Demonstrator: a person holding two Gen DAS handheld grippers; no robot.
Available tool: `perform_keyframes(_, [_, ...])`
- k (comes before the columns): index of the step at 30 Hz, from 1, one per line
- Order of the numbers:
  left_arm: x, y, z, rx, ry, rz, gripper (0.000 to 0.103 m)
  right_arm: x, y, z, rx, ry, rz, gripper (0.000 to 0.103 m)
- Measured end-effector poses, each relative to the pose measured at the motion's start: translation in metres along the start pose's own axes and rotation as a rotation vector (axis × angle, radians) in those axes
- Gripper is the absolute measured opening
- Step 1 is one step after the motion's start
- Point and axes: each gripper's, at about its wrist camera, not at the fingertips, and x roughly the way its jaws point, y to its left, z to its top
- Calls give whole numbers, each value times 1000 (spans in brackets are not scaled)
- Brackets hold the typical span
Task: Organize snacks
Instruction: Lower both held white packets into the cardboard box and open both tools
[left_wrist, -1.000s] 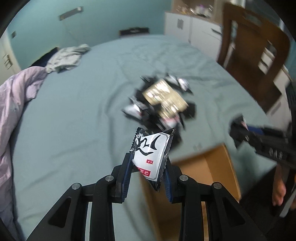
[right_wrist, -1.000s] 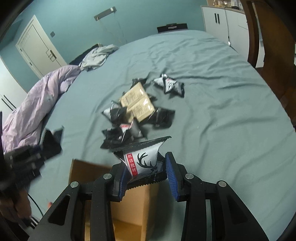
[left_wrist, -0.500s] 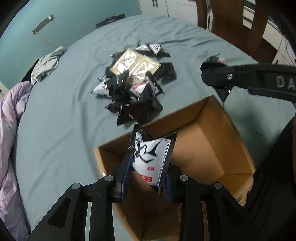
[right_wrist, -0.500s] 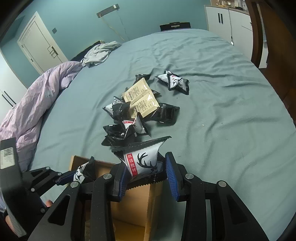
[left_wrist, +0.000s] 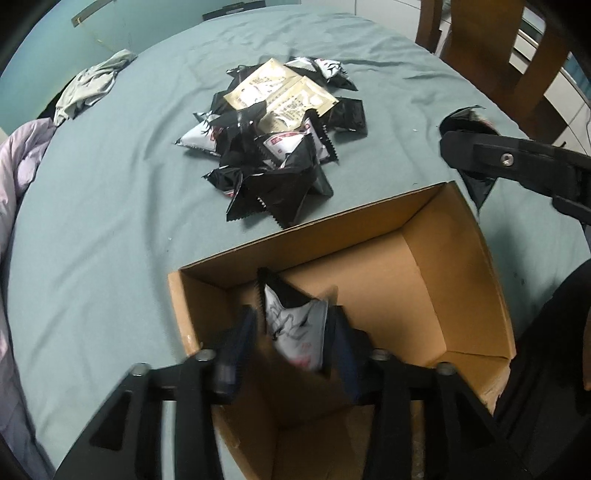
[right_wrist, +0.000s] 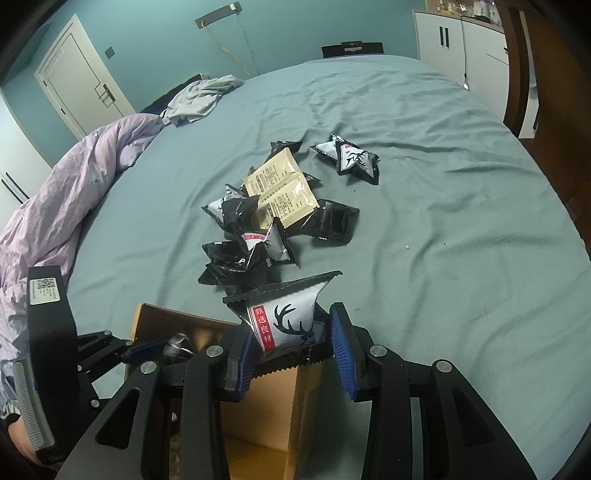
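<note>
My left gripper (left_wrist: 291, 347) hangs inside the open cardboard box (left_wrist: 369, 218), and its jaws are opening. A white and black snack packet (left_wrist: 295, 328) sits blurred between them, with a gap at the left pad. My right gripper (right_wrist: 291, 350) is shut on a white packet with a black deer (right_wrist: 284, 321), just above the box's far corner (right_wrist: 147, 317). In the left wrist view that gripper's finger (left_wrist: 476, 147) crosses at the right. A pile of black, white and tan snack packets (left_wrist: 280, 147) lies on the bed beyond the box, also seen as the pile (right_wrist: 266, 214).
The grey-green bedsheet (right_wrist: 443, 221) spreads all round the pile. A lilac duvet (right_wrist: 55, 192) is bunched at the left and a grey garment (right_wrist: 199, 96) lies at the far edge. A wooden chair (left_wrist: 498, 59) and white cabinets (right_wrist: 461, 55) stand at the right.
My left gripper has come down from over the bed into the box, and its jaws have spread away from the packet. The right gripper has stayed put, still gripping the deer packet.
</note>
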Motion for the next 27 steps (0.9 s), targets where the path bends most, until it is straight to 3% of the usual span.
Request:
perform_keyframes(8, [-26,6,5,-20,-53,-28,60,0,3,-1,-20,7,-1,36])
perform_keyframes(13, [-52,29,10,-43,-113,20,70,4,9,-4,-57,27,-26,36])
perform_keyframes(21, [-71,69,10,-114,-151,52,72,16,40,-13,-155,97,-17,36])
perform_keyframes(27, [-68,87,10,-180,-143,31,73,39,65,-26,-215,186,-5,36])
